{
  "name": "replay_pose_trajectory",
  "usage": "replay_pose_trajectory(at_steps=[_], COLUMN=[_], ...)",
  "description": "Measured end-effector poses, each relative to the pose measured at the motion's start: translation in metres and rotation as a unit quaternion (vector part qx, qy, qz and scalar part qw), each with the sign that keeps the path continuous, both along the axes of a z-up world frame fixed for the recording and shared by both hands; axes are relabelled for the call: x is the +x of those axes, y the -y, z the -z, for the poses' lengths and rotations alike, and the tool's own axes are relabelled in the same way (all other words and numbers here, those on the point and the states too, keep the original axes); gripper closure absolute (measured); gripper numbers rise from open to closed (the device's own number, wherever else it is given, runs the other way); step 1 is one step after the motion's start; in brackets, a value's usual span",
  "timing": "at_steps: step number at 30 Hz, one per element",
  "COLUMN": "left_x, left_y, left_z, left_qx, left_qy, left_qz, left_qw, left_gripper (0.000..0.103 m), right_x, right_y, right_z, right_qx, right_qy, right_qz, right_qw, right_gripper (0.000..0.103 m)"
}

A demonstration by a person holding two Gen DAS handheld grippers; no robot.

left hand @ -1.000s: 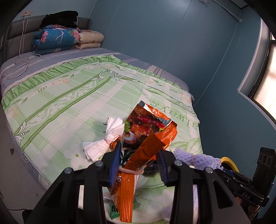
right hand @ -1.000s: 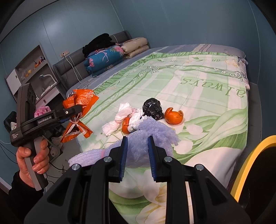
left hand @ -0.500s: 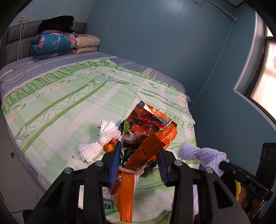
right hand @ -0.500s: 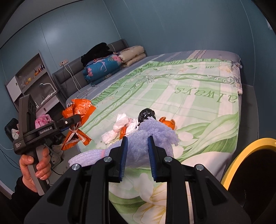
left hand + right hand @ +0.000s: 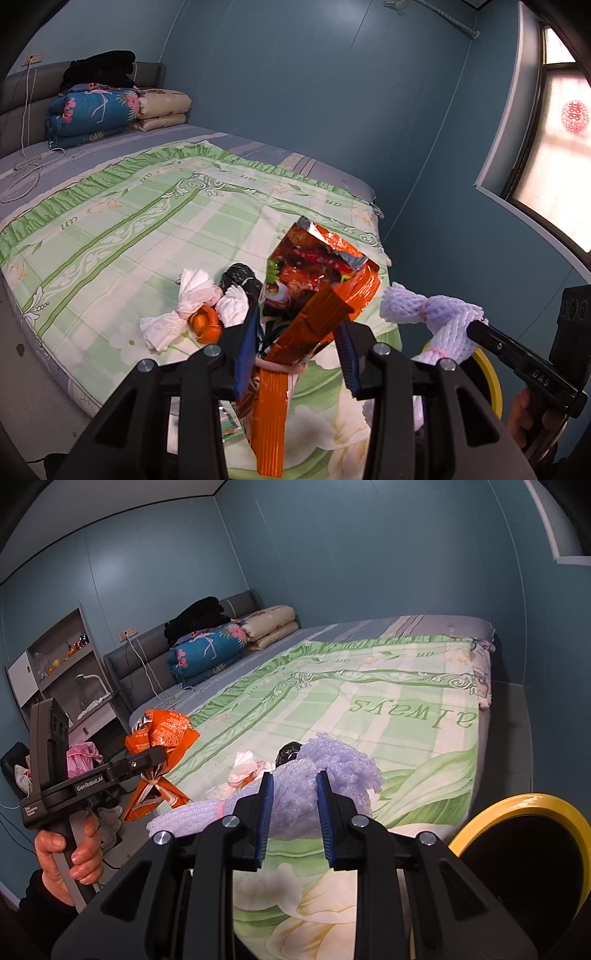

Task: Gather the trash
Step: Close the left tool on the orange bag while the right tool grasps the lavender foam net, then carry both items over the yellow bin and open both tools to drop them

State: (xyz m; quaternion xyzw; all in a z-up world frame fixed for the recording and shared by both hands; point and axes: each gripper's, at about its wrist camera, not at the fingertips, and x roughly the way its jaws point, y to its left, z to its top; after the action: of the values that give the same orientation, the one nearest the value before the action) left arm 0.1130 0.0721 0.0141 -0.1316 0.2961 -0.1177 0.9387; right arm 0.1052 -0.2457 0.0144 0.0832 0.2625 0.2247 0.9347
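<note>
The left gripper (image 5: 297,349) is clamped partway closed on an orange wrapper (image 5: 317,295), whose long axis runs from its tail at 6 o'clock below the pads up to its open foil mouth at 12 o'clock, while the right gripper (image 5: 293,808) is pinched narrowly on a lilac foam net (image 5: 314,790) lying crosswise between its pads, one end at 9 o'clock and the fluffy end at 1 o'clock. At 4 o'clock of the right gripper sits a yellow-rimmed bin (image 5: 532,805), its dark inside unreadable. Farther off on the bed (image 5: 122,221) lie tissues (image 5: 192,291), an orange peel (image 5: 205,325) and a black bag (image 5: 238,277), touching in one heap.
</note>
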Motion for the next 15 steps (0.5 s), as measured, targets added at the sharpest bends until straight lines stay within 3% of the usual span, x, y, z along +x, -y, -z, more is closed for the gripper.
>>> replay_pose_trajectory(at_steps=[15], left_x=[-0.009], left_y=[0.057], left_z=[-0.018], left_qx=[0.006], left_qy=[0.01], left_qz=[0.053], left_qw=[0.9985], left_gripper=[0.066], right_x=[-0.027], right_y=[0.051], right_z=[-0.024], right_qx=[-0.008], right_qy=[0.043], right_qz=[0.065], right_qw=[0.997], right_gripper=[0.081])
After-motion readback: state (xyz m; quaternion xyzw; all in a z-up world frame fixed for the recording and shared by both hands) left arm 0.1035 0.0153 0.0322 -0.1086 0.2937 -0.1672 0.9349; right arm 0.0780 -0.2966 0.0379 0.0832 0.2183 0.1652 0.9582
